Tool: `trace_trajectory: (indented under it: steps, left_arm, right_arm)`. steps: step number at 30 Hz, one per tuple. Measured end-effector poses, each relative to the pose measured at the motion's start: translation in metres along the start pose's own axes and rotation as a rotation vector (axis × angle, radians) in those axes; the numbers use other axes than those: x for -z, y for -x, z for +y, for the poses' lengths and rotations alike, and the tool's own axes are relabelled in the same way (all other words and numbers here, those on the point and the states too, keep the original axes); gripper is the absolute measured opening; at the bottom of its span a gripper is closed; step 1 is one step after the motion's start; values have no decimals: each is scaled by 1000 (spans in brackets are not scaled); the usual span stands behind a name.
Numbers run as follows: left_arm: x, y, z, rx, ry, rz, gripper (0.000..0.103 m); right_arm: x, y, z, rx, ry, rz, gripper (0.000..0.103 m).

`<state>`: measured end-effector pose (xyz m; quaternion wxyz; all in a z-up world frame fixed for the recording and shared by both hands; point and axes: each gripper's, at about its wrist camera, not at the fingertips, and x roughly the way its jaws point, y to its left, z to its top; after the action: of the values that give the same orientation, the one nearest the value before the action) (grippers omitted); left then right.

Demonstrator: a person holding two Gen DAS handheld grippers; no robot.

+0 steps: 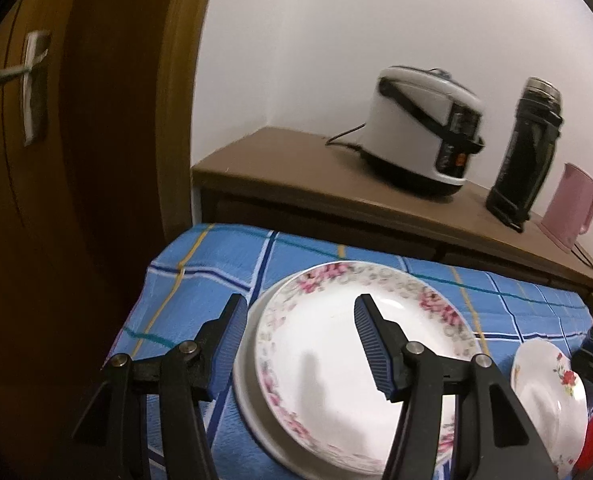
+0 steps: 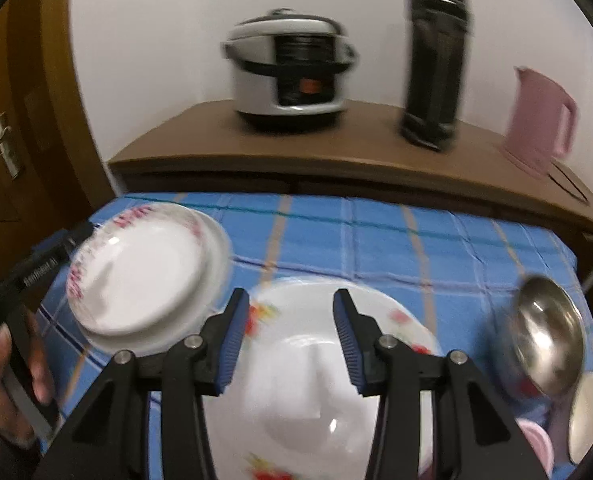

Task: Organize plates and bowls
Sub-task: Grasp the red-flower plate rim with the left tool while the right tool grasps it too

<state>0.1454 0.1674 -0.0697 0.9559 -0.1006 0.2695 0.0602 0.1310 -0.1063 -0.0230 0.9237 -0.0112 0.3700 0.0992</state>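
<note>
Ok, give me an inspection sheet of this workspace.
Surface: blue checked cloth covers the table.
Job's things: pink-flowered plate stacked on a plain white plate; red-flowered bowl; steel bowl.
Clutter: nothing seen.
Grippers: left tongs open above the pink-flowered plate; right tongs open over the red-flowered bowl; neither holds anything.
Cables: black cord behind the rice cooker.
Surroundings: wooden cabinet, black flask, pink jug, door.

Steel bowl (image 2: 548, 344) smeared by blur — bottom edge (partly) crops flowered bowl (image 2: 320, 380).
</note>
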Motion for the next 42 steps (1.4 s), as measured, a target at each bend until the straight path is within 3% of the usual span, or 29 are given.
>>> trace_trajectory:
  steps: [5, 9, 11, 18, 25, 28, 38, 42]
  left_arm:
    - [8, 24, -24, 72, 4, 13, 59]
    - [24, 40, -67, 177, -75, 71, 58]
    - [34, 40, -87, 236, -116, 119, 59]
    - [49, 34, -122, 318, -170, 198, 58]
    - [56, 18, -129, 343, -192, 251, 58]
    - [61, 13, -128, 353, -191, 269, 58]
    - [65, 11, -137, 360, -243, 279, 58]
    - [67, 6, -140, 346, -260, 305, 40]
  right_arm:
    - [12, 10, -37, 13, -50, 72, 45]
    - [14, 8, -55, 15, -55, 120, 45]
    - [14, 5, -60, 17, -51, 146, 45]
    - [17, -8, -64, 13, 0, 233, 43]
    - [12, -16, -71, 40, 11, 267, 41]
    - [12, -20, -72, 55, 25, 284, 33]
    - [14, -30, -69, 67, 58, 323, 30]
    - [15, -34, -64, 50, 84, 341, 25]
